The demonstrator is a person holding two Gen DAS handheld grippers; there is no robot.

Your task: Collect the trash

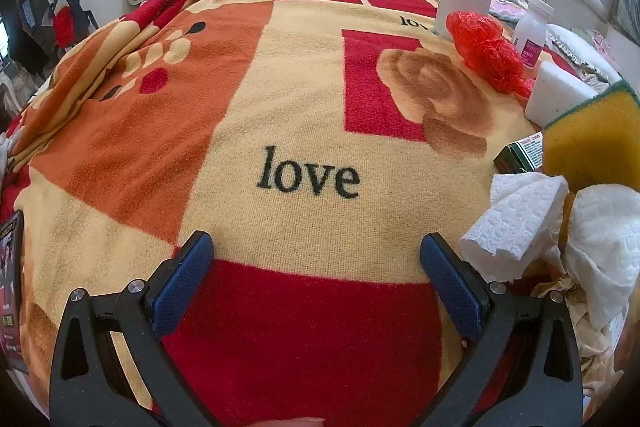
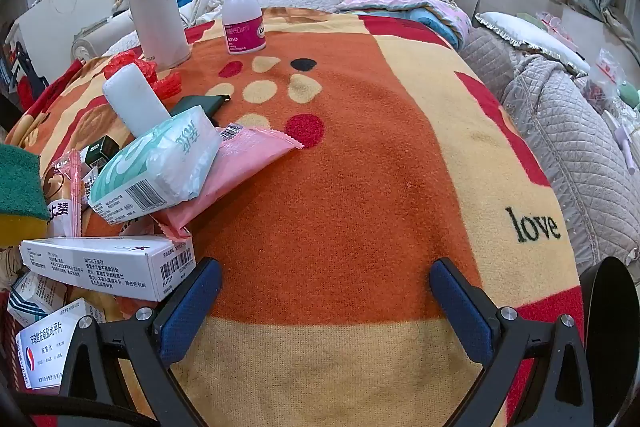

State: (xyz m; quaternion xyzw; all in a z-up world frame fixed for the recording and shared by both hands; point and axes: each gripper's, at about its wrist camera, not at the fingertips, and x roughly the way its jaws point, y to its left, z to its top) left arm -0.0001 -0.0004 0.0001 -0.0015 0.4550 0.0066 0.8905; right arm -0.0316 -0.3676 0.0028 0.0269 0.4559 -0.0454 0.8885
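Both grippers, jaws wide and empty, above the blanket [image 1: 304, 131].
Left gripper [image 1: 316, 259]: bare blanket ahead; tissue [image 1: 516, 219] just right, sponge [image 1: 592, 143] and red bag [image 1: 488, 55] beyond. Right gripper [image 2: 326, 283]: white box [image 2: 108, 263] touches its left finger; tissue pack [image 2: 156, 163], pink wrapper [image 2: 240, 167] beyond; open blanket rightward to its edge.

One thermos [image 2: 154, 11], one pill bottle [image 2: 242, 15]

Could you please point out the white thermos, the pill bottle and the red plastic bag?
white thermos [image 2: 158, 15]: right wrist view, mid body.
pill bottle [image 2: 243, 17]: right wrist view, body above label.
red plastic bag [image 1: 486, 53]: left wrist view, crumpled middle.
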